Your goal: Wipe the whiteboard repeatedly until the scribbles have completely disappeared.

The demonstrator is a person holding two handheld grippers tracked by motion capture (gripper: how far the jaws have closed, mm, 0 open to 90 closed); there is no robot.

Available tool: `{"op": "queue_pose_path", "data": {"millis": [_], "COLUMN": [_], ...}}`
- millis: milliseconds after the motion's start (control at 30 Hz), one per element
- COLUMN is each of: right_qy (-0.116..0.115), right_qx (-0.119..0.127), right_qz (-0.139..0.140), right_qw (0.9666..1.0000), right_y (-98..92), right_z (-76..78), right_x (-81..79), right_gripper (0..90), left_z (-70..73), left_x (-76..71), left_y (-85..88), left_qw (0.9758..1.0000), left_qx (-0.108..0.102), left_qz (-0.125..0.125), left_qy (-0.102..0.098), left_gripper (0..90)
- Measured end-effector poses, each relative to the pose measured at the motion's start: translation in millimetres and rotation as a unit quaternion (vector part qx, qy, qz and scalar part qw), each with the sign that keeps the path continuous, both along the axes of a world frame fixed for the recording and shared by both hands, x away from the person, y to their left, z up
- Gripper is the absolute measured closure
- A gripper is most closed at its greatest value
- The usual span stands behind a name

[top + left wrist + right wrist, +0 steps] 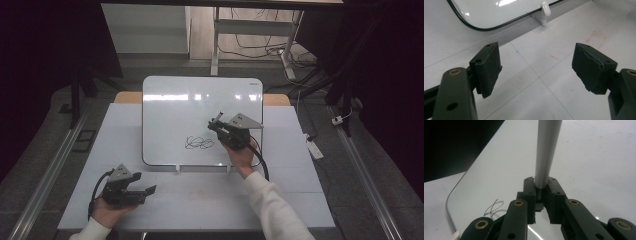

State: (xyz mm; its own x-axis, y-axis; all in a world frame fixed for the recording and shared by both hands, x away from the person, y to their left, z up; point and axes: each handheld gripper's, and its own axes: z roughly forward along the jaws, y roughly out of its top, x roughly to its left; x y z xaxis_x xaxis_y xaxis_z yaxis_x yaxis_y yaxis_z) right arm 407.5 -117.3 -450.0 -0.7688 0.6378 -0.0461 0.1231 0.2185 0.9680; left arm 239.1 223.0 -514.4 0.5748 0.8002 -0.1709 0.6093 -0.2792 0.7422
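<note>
A white whiteboard (170,105) leans up at the back of the white table (200,200), with a black scribble (199,143) low on its middle. My right gripper (218,125) hovers over the board just right of the scribble, shut on a grey marker (216,120). In the right gripper view the marker (547,150) rises from between the jaws of the right gripper (541,187) over the whiteboard (599,157), with the scribble (494,208) at lower left. My left gripper (148,192) rests near the table's front left. Its jaws (536,67) stand wide open with nothing between them.
Two white feet (177,169) (228,169) prop the board's lower edge; one foot (545,11) is ahead of the left gripper. Faint red marks (596,37) stain the table. Desk legs and cables (260,50) lie behind, and a power strip (315,147) lies on the floor at right.
</note>
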Motion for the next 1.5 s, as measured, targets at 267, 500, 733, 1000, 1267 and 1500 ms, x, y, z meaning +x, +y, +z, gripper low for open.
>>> {"op": "queue_pose_path", "data": {"millis": [267, 500, 733, 1000, 1267, 1500], "right_qy": [0.006, 0.008, -0.008, -0.001, -0.003, -0.011], "right_qx": [-0.042, -0.035, -0.063, -0.089, -0.054, -0.049], "right_qz": [0.062, 0.055, 0.074, 0.109, 0.073, 0.068], "right_qw": [0.9972, 0.9978, 0.9952, 0.9900, 0.9959, 0.9964], "right_y": [46.7, 53.4, 59.7, 64.7, 48.0, 49.7], "right_z": [-20.3, -14.7, -21.3, -32.7, -26.4, -26.5], "right_x": [-5.4, 0.9, -8.1, -19.6, -11.8, -10.9], "right_gripper": [78.6, 78.7, 78.8, 78.8, 78.8, 78.8], "left_z": [-1.0, -1.1, -1.5, -2.0, -2.1, -1.6], "left_x": [0.6, 0.1, 0.1, 1.1, 1.1, -0.1], "left_y": [1.0, 2.0, 2.2, 2.4, 2.7, 2.7], "left_qw": [1.0000, 1.0000, 1.0000, 1.0000, 1.0000, 1.0000], "left_qx": [0.001, -0.003, -0.002, -0.003, -0.005, -0.005], "left_qz": [0.000, 0.001, 0.001, 0.001, 0.001, 0.003], "left_qy": [0.001, 0.001, 0.001, 0.003, 0.002, 0.000], "left_gripper": [24.2, 24.3, 24.2, 24.2, 24.2, 24.2]}}
